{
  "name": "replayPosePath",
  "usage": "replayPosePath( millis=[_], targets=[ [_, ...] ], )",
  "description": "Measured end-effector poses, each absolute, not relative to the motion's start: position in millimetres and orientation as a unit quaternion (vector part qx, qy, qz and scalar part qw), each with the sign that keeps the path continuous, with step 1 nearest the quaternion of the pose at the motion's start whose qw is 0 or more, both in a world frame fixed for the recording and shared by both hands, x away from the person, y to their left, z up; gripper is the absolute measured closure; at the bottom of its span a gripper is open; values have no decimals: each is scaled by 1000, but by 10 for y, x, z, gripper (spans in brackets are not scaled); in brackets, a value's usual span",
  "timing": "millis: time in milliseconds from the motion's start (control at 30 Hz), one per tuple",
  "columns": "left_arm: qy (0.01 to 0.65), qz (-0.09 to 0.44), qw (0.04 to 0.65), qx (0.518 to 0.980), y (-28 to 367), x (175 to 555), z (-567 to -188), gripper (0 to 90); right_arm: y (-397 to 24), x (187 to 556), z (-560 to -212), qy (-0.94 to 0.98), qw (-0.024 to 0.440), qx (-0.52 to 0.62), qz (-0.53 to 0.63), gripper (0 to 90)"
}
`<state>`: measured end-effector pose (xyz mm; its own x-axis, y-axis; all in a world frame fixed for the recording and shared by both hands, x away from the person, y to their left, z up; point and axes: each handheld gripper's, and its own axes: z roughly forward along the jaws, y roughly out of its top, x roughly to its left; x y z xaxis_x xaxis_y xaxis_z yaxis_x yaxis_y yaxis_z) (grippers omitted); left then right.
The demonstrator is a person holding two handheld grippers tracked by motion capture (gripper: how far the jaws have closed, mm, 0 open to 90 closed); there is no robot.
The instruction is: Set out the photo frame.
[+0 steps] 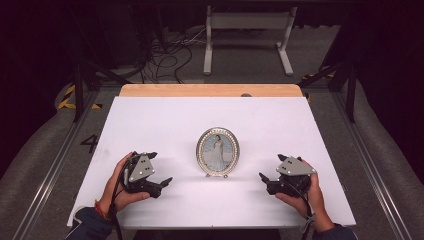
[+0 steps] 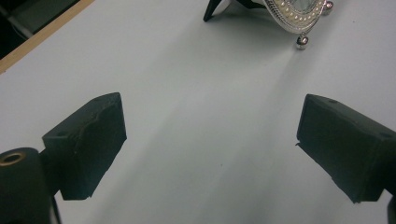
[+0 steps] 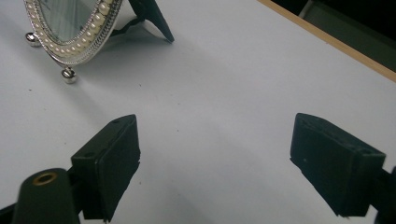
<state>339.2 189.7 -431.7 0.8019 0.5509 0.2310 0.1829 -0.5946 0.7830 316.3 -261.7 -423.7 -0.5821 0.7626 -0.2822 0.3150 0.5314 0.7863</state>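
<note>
An oval pearl-rimmed picture frame (image 1: 217,152) stands upright mid-table on a rear prop and small ball feet. The left gripper (image 1: 161,184) and right gripper (image 1: 267,183) flank it, jaws spread, empty. A sideways nudge would probably topple it (it looks light).

Left gripper (image 1: 159,173) in left hand (image 1: 120,182), jaws wide apart; right gripper (image 1: 270,179) in right hand (image 1: 306,192), likewise, tips facing inward.
</note>
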Motion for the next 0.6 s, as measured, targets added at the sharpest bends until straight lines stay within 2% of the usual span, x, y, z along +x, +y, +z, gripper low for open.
replayPosePath(
  millis=[600],
  targets=[
    [234, 233, 392, 859, 2155, 3318, -4379, 87, -2938, 3037, -4271, 804, 326, 349, 354, 159]
  ],
)
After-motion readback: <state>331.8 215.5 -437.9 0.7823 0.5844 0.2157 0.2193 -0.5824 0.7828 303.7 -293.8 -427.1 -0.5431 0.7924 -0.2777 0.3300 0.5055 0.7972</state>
